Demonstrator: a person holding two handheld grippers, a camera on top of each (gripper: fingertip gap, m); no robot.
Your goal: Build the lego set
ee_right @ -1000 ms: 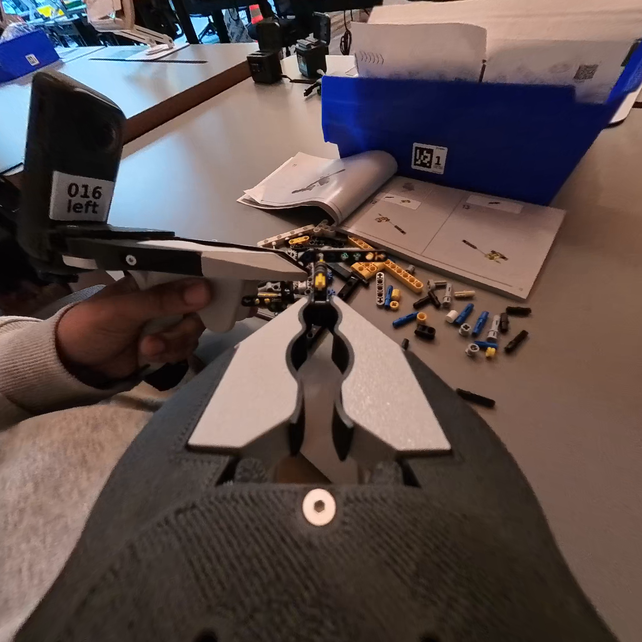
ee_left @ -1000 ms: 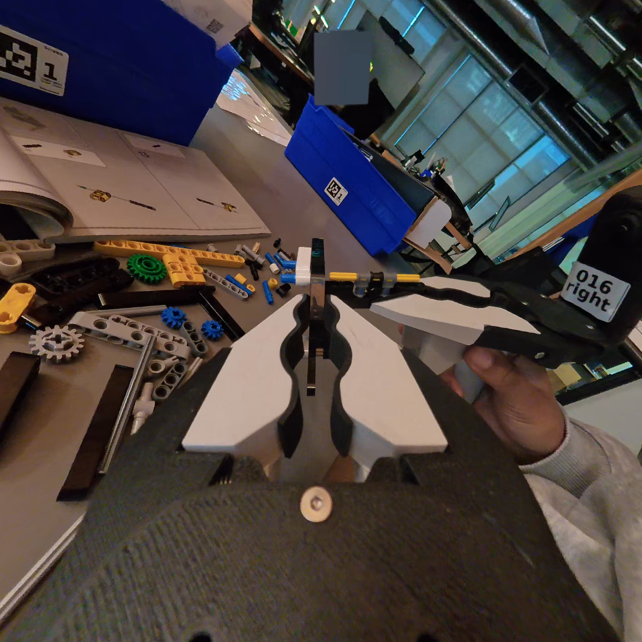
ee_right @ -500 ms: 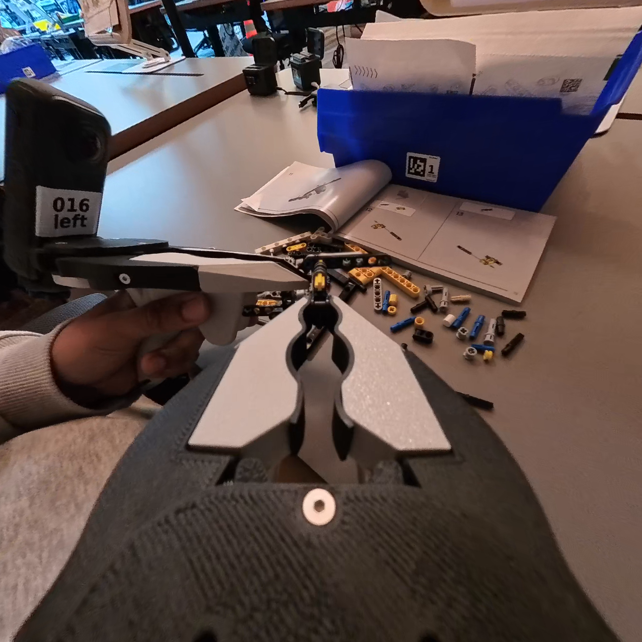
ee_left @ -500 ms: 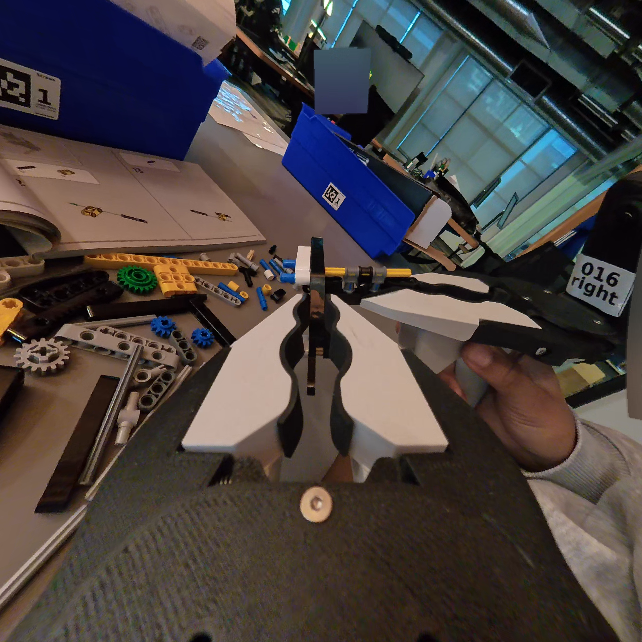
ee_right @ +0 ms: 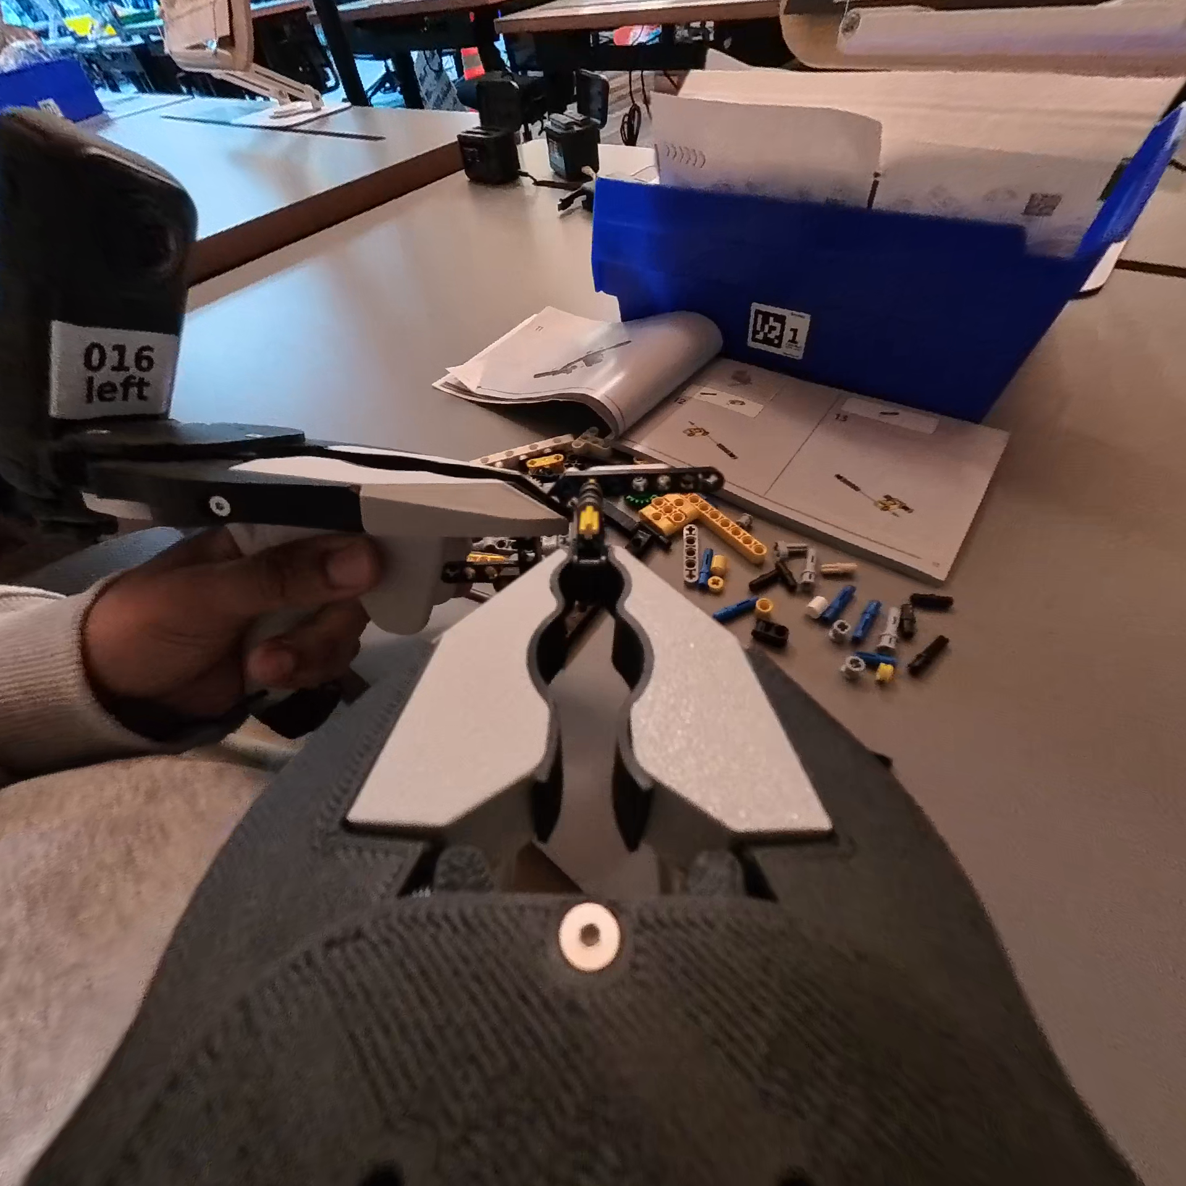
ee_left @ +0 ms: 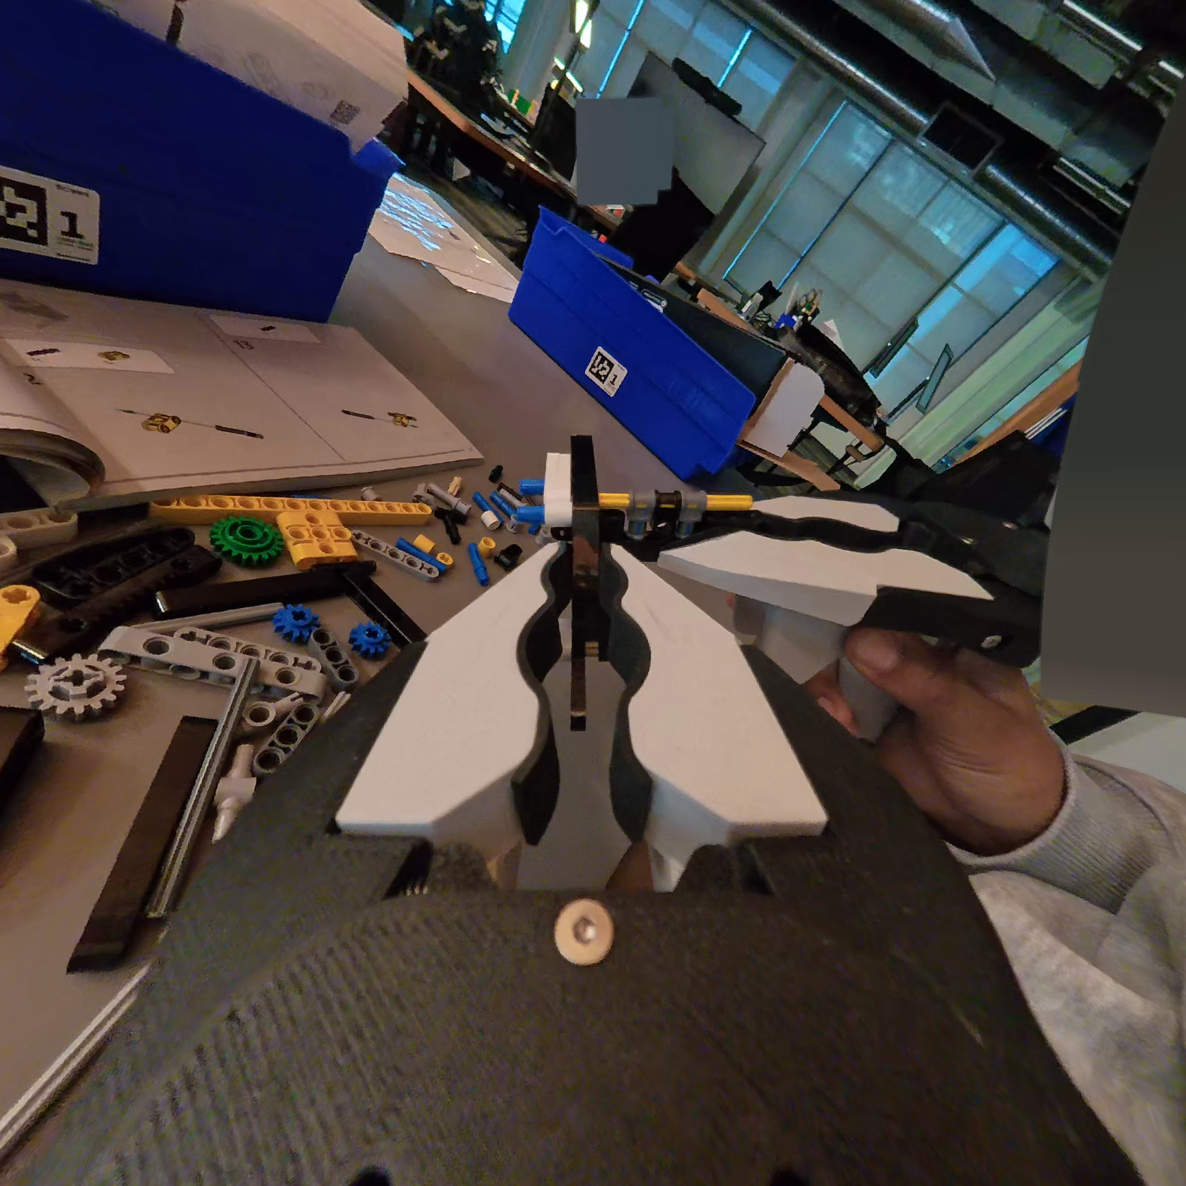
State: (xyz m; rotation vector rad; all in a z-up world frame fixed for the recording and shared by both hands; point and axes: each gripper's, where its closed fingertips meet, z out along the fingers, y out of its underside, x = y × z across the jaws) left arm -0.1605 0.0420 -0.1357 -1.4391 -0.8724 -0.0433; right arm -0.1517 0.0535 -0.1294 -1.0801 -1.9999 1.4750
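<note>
My left gripper (ee_left: 581, 553) is shut on a black beam (ee_left: 583, 475), held edge-on above the table. A white piece with blue pins (ee_left: 556, 497) sits on the beam's left face. A yellow axle (ee_left: 728, 501) with grey and black connectors sticks out of its right face. My right gripper (ee_right: 587, 559) is shut on that axle's end (ee_right: 586, 520). It comes in from the right in the left wrist view (ee_left: 706, 532). In the right wrist view the beam (ee_right: 648, 478) lies crosswise, and the left gripper (ee_right: 555, 507) comes in from the left.
An open instruction booklet (ee_left: 257, 398) lies before a blue bin (ee_left: 192, 212); a second blue bin (ee_left: 642, 385) stands farther right. Loose parts cover the table: a yellow beam (ee_left: 289, 510), a green gear (ee_left: 247, 539), a grey gear (ee_left: 76, 683), blue gears (ee_left: 295, 622), small pins (ee_right: 860, 622). Left and right tips are no more than a few centimetres apart. About 12 cm separates my left fingertips from the green gear (ee_left: 247, 539).
Both grippers stay shut on the same parts. The axle's connectors sit slightly closer to the black beam, and the held assembly has shifted a little over the table.
</note>
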